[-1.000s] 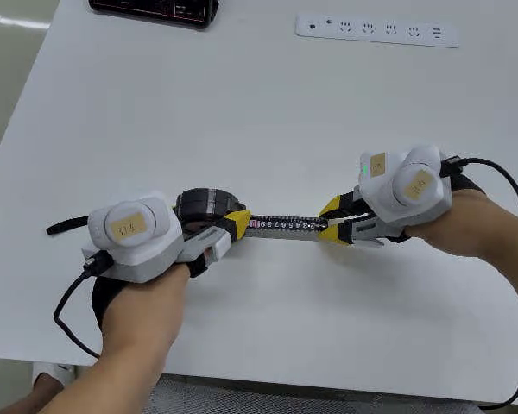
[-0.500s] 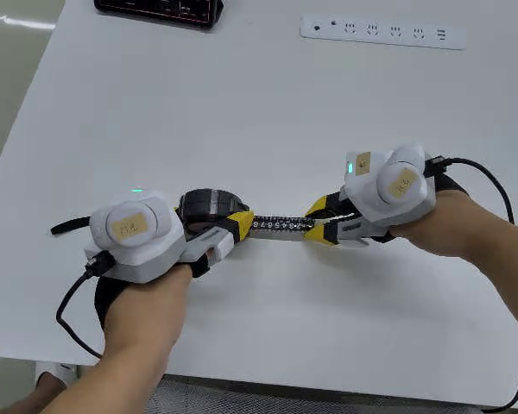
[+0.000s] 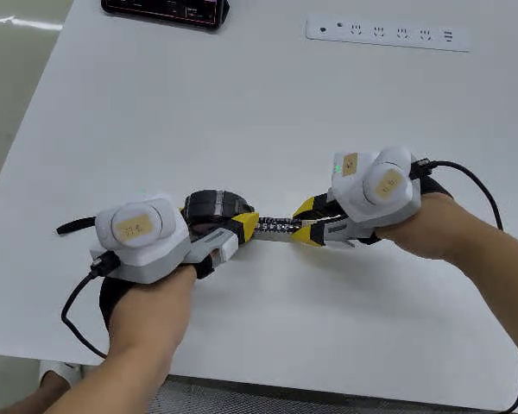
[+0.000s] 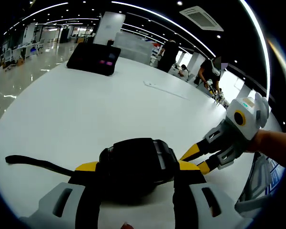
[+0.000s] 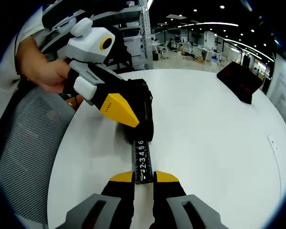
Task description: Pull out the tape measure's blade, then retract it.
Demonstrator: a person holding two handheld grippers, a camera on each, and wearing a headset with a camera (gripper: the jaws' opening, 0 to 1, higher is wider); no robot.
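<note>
The left claw (image 3: 221,221) is clamped across the black body of the tape measure (image 3: 211,205), one yellow tip on each side of it, as the left gripper view shows (image 4: 138,169). The right claw (image 3: 304,222) is closed on the free end of the blade (image 3: 276,226). In the right gripper view (image 5: 144,179) the numbered strip (image 5: 141,160) runs straight from the tape measure (image 5: 144,102) into the narrow gap between the tips. Whether they pinch the end hook or the flat just behind it is hard to tell.

The tape measure sits on the white surface (image 3: 198,112) near its front edge, left of centre, with a short stretch of blade out to the right.

To do this step well, I judge the left clamp should stay firm and level while the right claw travels along the blade's own line, low over the surface, without twisting the strip. On the way back it should feed in under control, not snap home.

Counted:
- one tape measure with one blade and one dark strap (image 4: 33,162)
- two claws
- one power strip (image 3: 387,33)
- one dark device (image 3: 164,9) at the far edge
</note>
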